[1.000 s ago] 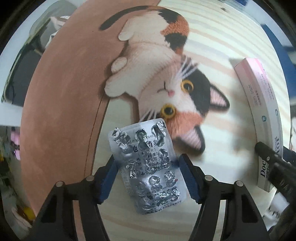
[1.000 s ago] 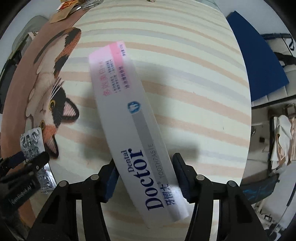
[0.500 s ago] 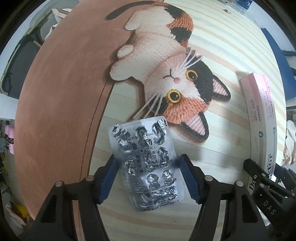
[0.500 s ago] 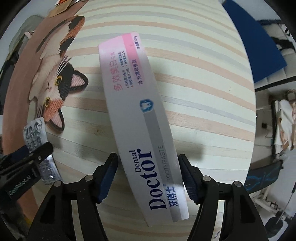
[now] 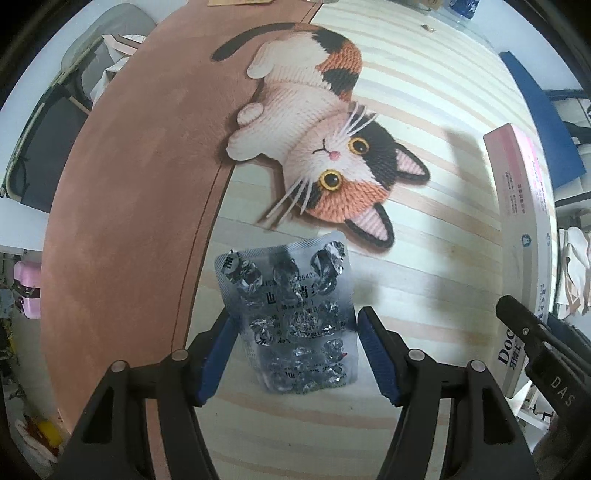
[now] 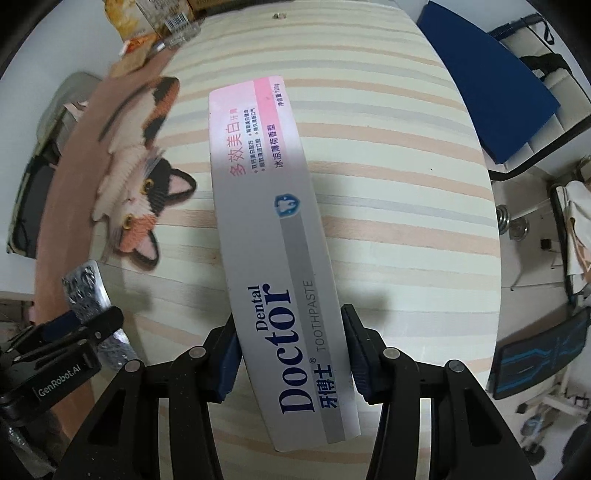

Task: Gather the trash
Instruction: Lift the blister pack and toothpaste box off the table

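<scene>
My left gripper (image 5: pixel 293 345) is shut on a used silver blister pack (image 5: pixel 291 314) and holds it above the striped tablecloth. My right gripper (image 6: pixel 290 354) is shut on a long white and pink toothpaste box (image 6: pixel 273 236) marked "Dental Doctor" and holds it off the table. The box also shows at the right edge of the left wrist view (image 5: pixel 524 229). The blister pack shows at the left of the right wrist view (image 6: pixel 86 288), with the left gripper (image 6: pixel 70 332) around it.
A round table carries a striped cloth (image 6: pixel 388 184) with a calico cat picture (image 5: pixel 332 147) and a brown band (image 5: pixel 129 184). Snack packets and small items (image 6: pixel 155 22) lie at the far edge. A blue chair (image 6: pixel 487 74) stands at the right.
Both grippers have risen and pulled back from the table with their items; the cat picture and cloth look smaller and farther. Both grips are unchanged.
</scene>
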`<state>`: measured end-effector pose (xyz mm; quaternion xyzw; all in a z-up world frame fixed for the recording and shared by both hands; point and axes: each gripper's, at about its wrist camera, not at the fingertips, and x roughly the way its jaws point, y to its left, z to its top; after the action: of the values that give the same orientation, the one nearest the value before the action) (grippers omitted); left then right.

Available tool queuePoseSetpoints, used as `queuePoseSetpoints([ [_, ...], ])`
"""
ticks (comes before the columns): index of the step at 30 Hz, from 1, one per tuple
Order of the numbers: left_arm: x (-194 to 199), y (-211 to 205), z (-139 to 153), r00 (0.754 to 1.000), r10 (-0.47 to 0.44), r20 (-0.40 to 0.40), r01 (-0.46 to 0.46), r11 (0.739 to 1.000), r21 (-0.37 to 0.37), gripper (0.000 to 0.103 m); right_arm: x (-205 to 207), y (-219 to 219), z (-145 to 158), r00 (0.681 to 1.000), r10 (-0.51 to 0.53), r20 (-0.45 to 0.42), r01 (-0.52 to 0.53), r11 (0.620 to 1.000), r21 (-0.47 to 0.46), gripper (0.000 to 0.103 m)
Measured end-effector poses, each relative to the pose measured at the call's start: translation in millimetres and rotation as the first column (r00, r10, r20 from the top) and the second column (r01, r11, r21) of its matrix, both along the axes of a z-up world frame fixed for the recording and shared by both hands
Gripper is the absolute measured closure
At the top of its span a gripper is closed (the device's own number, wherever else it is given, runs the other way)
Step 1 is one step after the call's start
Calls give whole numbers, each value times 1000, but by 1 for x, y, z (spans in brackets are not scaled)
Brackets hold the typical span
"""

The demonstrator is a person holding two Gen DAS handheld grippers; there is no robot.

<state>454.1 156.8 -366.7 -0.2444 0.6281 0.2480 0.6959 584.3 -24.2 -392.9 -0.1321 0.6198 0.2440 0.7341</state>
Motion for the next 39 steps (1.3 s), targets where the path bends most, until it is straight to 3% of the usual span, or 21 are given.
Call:
queuePoseSetpoints([
  [4, -13, -4, 12, 1000, -5, 30, 5, 1000, 3, 39, -17, -8, 15, 1000, -3, -2, 3, 1000, 31, 51],
  [8, -34, -8, 16, 998, 25, 58, -21, 998, -56, 39, -30, -21, 36, 1000, -2, -5, 2, 999, 45, 51],
  [11, -53, -6, 3, 997, 69, 46, -64, 992, -109, 39, -39, -23, 32, 1000, -5, -3, 5, 999, 35, 52],
  [14, -59, -6, -25, 995, 96, -17, -98, 979, -181, 40, -44, -30, 21, 999, -28, -18, 28, 1000, 9, 52],
  [15, -60, -8, -30, 995, 98, -34, -103, 975, -198, 36, -44, -32, 16, 999, -38, -22, 38, 999, -6, 51],
  [21, -58, -35, -47, 996, 23, -88, -32, 994, -107, 35, -38, -36, -13, 996, -64, -70, 55, 991, -123, 50],
  [23, -59, -43, -51, 996, 16, -93, -24, 996, -87, 37, -36, -34, -15, 995, -61, -81, 51, 991, -121, 44],
  [24, -60, -47, -53, 995, 13, -94, -21, 997, -77, 37, -36, -32, -14, 996, -55, -76, 46, 991, -124, 34],
  [28, -59, -53, -63, 996, 22, -90, -29, 997, -74, 39, -31, -20, -17, 998, -33, -49, 26, 988, -152, 31],
  [29, -60, -53, -64, 996, 22, -89, -28, 997, -74, 39, -31, -17, -16, 999, -26, -23, 22, 988, -155, 36],
  [30, -62, -55, -65, 996, 23, -85, -30, 997, -75, 39, -34, -11, -12, 1000, 9, 25, -4, 984, -179, 51],
  [31, -62, -54, -64, 997, 24, -80, -30, 997, -76, 39, -34, -8, -11, 999, 25, 27, -20, 987, -162, 54],
  [39, -91, -42, -46, 1000, 5, 7, -4, 998, -64, 39, -45, -21, 18, 1000, 2, 29, -1, 999, -47, 54],
])
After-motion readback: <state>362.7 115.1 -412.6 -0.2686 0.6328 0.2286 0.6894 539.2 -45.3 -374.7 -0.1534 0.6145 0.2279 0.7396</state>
